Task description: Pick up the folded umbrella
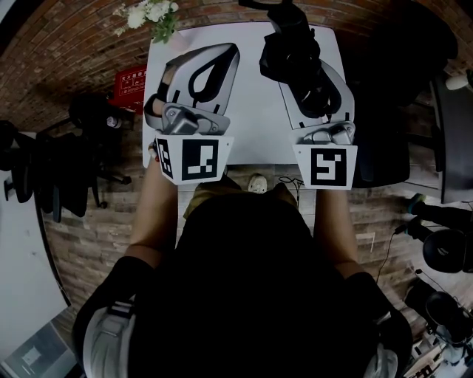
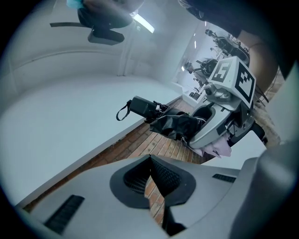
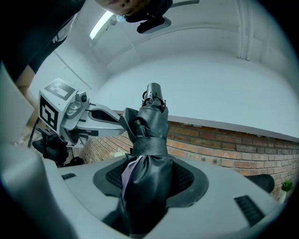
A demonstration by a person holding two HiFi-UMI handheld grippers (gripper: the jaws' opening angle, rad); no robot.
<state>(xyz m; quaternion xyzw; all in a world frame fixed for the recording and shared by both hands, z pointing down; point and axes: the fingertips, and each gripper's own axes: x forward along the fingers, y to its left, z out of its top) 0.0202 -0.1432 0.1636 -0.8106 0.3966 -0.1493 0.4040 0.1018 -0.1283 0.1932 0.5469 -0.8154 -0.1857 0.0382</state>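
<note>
Brick floor (image 1: 96,244): runs beneath me and under both of my grippers.
Table (image 1: 251,111): white, and lies below and ahead of my two grippers. Its near edge sits just beyond their marker cubes.
Right gripper (image 3: 148,184): my hand holds it roughly level. Its jaws stand partly apart and are clamped on the umbrella, with a pad pressing on each side of the fabric.
Left gripper (image 2: 152,179): sits beside my right one and a little apart from it. Its jaws are drawn together at the tips, leaving only a thin sliver of floor showing between them. It carries nothing.
Umbrella (image 3: 149,154): black and folded, gripped around its bundled canopy. The handle end sticks out past my right jaws, over the table.
Marker cubes (image 1: 194,159): one sits at the rear of each gripper, nearest my body.
Flowers (image 1: 151,15): white, beyond the tips of my left gripper at the table's far corner.
Band (image 3: 148,145): wraps the canopy just ahead of my right jaws.
Wrist loop (image 2: 122,112): hangs from the handle, at the end farthest from my right gripper.
</note>
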